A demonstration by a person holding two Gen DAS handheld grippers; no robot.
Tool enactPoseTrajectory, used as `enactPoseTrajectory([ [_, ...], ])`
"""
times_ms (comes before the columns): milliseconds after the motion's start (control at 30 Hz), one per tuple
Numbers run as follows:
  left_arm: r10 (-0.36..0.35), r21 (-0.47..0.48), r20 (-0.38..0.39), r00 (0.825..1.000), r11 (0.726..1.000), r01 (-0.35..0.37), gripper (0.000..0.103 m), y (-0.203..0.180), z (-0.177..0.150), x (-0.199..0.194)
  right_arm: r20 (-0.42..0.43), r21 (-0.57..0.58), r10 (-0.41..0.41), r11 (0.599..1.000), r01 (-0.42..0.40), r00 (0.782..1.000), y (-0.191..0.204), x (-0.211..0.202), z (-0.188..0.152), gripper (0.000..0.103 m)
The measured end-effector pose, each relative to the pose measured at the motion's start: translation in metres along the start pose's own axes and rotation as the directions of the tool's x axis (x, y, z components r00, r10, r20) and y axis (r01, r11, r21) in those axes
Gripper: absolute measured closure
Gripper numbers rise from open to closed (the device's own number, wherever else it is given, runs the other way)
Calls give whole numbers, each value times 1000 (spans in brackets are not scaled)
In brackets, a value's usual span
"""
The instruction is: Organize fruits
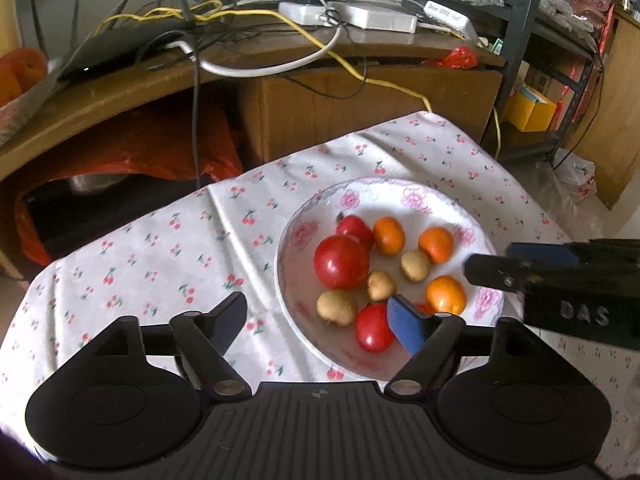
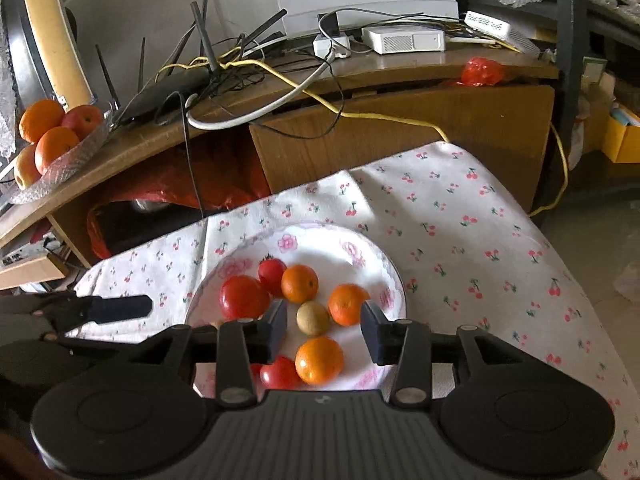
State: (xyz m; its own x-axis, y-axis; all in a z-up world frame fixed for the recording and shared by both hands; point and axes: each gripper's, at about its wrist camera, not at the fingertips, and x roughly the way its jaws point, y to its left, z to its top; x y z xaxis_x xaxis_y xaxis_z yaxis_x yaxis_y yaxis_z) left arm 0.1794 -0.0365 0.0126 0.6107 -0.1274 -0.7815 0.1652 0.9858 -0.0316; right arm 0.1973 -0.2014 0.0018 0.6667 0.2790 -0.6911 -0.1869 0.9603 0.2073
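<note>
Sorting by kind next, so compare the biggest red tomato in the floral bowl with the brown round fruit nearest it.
The big tomato is glossy red; the brown fruit is dull tan.
The tomato is much the larger.
The tomato touches a smaller tomato behind it; the brown fruit touches no other fruit.
Both are round, lie loose in the bowl, and neither gripper holds them.

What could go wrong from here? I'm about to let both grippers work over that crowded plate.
The right gripper and left gripper are both open over the plate, so they might collide. Loose oranges and tomatoes could roll if nudged. The plate rests on a wrinkled tablecloth, so it might slide.
</note>
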Motion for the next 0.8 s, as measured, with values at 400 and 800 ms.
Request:
enactPoseTrajectory([
  [400, 81, 24, 14, 997, 996, -81, 8, -5, -41, -30, -41, -11, -42, 999, 42, 998, 10, -31, -44, 56],
  [800, 130, -15, 51, 990, 991, -130, 0, -5, -71, -56, -32, 0, -13, 1000, 14, 999, 26, -65, -75, 54],
])
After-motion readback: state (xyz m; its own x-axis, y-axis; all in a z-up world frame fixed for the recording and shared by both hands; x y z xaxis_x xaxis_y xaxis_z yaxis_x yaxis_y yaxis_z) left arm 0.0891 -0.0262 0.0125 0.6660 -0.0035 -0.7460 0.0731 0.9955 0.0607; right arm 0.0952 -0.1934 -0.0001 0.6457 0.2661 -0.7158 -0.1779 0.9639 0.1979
